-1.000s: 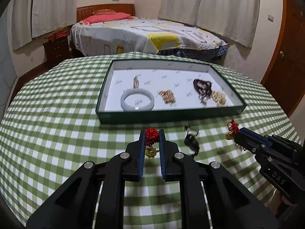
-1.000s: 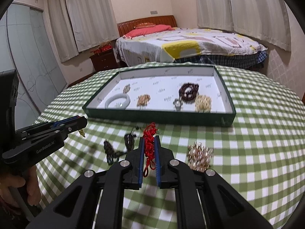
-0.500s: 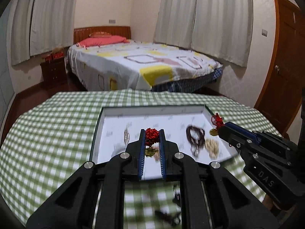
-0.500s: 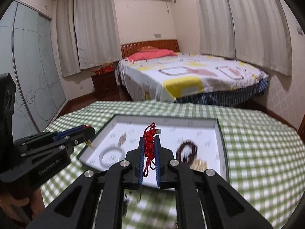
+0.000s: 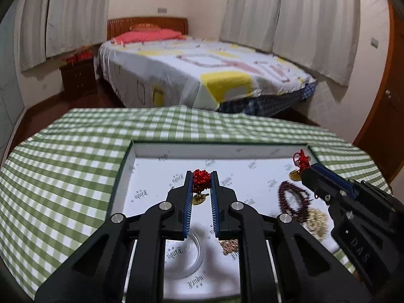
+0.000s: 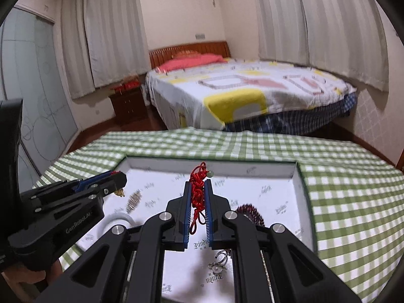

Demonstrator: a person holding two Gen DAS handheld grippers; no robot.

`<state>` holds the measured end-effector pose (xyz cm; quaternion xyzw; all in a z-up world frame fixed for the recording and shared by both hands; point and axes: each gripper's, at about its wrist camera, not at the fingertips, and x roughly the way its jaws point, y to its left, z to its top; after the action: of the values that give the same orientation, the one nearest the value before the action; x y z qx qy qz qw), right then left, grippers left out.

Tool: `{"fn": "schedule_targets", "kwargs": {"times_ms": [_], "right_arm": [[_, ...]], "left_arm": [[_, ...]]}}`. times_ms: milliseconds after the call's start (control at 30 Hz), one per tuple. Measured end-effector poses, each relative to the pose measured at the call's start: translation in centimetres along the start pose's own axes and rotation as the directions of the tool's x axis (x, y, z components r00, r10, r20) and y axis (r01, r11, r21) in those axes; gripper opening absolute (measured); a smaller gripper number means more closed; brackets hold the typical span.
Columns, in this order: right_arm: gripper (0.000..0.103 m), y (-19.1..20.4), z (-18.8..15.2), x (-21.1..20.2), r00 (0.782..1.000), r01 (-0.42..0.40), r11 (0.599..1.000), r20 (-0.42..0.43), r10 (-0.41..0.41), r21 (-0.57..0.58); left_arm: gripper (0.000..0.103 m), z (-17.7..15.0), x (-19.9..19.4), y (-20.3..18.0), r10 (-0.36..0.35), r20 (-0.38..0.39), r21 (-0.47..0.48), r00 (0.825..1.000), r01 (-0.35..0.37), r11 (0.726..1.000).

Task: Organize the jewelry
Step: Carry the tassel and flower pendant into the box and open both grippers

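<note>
My left gripper (image 5: 201,175) is shut on a red knotted charm (image 5: 201,179), and its gold pendant (image 5: 200,198) dangles below the fingers. My right gripper (image 6: 198,183) is shut on a red cord charm (image 6: 197,197) with a small pale bead at its top. Both hang over the white-lined, green-rimmed tray (image 5: 126,166). In the left wrist view the right gripper (image 5: 304,170) enters from the right with its charm. In the right wrist view the left gripper (image 6: 122,176) enters from the left.
In the tray lie a dark bead bracelet (image 5: 293,200), a gold bracelet (image 5: 315,221), a white bangle (image 5: 186,255), a gold chain (image 5: 228,246) and a pearl ring (image 6: 217,267). A green checked cloth (image 5: 63,176) covers the table. A bed (image 5: 202,75) stands beyond.
Both grippers have moved forward with their charms, from the cloth in front of the tray to above its inside. The loose pieces on the cloth have dropped out of view.
</note>
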<state>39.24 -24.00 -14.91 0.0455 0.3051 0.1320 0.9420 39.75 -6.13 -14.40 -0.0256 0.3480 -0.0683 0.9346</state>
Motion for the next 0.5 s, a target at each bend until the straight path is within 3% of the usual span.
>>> {"fn": "schedule_targets", "kwargs": {"times_ms": [233,500], "right_arm": [[0.010,-0.2,-1.1,3.3,0.995,0.019,1.000,-0.100,-0.019,-0.001],[0.010,-0.4,-1.6,5.5,0.982,0.040,0.999,-0.183,-0.040,-0.004]], "left_arm": [[0.014,-0.5,3.9,0.0,0.030,-0.095,0.010,0.995,-0.029,1.000],[0.014,-1.2,5.6,-0.1,0.067,-0.148,0.038,0.987,-0.062,0.997]]}}
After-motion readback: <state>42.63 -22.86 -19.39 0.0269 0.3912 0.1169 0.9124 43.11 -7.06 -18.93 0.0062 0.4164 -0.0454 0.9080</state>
